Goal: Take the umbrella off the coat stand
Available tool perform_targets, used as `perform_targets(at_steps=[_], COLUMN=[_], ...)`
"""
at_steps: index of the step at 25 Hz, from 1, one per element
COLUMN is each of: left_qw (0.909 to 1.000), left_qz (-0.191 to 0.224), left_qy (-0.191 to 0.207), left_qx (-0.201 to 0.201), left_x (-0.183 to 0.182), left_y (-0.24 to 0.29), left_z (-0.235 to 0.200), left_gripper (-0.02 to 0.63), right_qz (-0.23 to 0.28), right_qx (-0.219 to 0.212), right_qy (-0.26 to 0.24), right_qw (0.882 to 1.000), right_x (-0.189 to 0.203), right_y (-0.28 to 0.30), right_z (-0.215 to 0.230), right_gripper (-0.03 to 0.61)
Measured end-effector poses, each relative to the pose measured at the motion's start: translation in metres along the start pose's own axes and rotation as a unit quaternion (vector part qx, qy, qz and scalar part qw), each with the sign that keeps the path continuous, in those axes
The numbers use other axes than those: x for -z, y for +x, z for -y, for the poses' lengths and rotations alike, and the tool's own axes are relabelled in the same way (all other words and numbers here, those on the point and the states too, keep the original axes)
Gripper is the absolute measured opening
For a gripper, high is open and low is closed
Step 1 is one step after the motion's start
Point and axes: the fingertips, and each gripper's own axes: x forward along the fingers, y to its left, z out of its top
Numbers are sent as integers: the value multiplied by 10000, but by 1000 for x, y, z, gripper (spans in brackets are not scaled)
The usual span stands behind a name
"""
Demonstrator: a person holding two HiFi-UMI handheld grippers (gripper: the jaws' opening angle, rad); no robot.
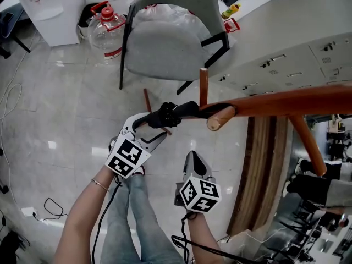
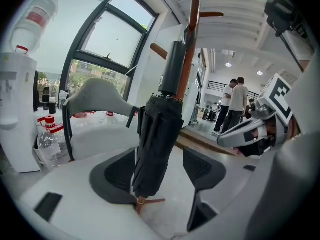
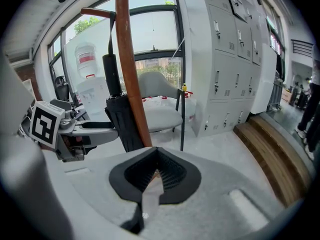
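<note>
Pressing its two dark ribbed pads together, the right gripper (image 1: 193, 157) (image 3: 156, 176) is closed on itself and tilts down toward the pale tiled floor (image 1: 71, 103), just beside the person's blue-jeaned legs (image 1: 137, 213); to its left, the left gripper (image 1: 149, 126) (image 2: 160, 171) has its jaws spread wide, with the black folded umbrella (image 1: 170, 113) (image 2: 157, 144) (image 3: 120, 119) hanging upright in the gap between them; the umbrella sits nearer the left-hand pad, and whether it touches that pad cannot be told, while the right-hand pad stands clear of it, so nothing squeezes it; the umbrella is still on the reddish-brown wooden coat stand (image 1: 286, 100) (image 2: 192, 34) (image 3: 129, 69), close against the pole, and in the right gripper view a thin dark strap (image 3: 109, 34) runs from its handle up to an upper peg (image 3: 97, 11); beyond the stand is a grey shell chair on black legs (image 1: 165, 43) (image 2: 97, 96) (image 3: 160, 91); past the chair are a clear water bottle with a red cap (image 1: 107, 29) and a white water dispenser (image 1: 47, 4) (image 2: 15, 129); white drawer cabinets (image 1: 297, 59) (image 3: 225, 69) line the right side above a wooden step (image 1: 264, 164) (image 3: 270, 149); farthest off, in the left gripper view, two people (image 2: 235, 106) stand in a lit hall.
</note>
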Motion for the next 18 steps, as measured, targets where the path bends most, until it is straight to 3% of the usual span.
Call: perform_targets(at_steps=[9,18], left_qw=[9994,9992], left_qz=[-92,34], left_qy=[168,266], left_qx=[296,301], left_x=[-1,-8], left_y=[24,41], left_z=[-1,-10], left_gripper=[284,296], right_qz=[-79,-183], right_qx=[151,222], right_qy=[194,319], right_qw=[9997,9991], right_x=[19,38], right_y=[-2,-6], right_z=[13,22], right_gripper=[5,5])
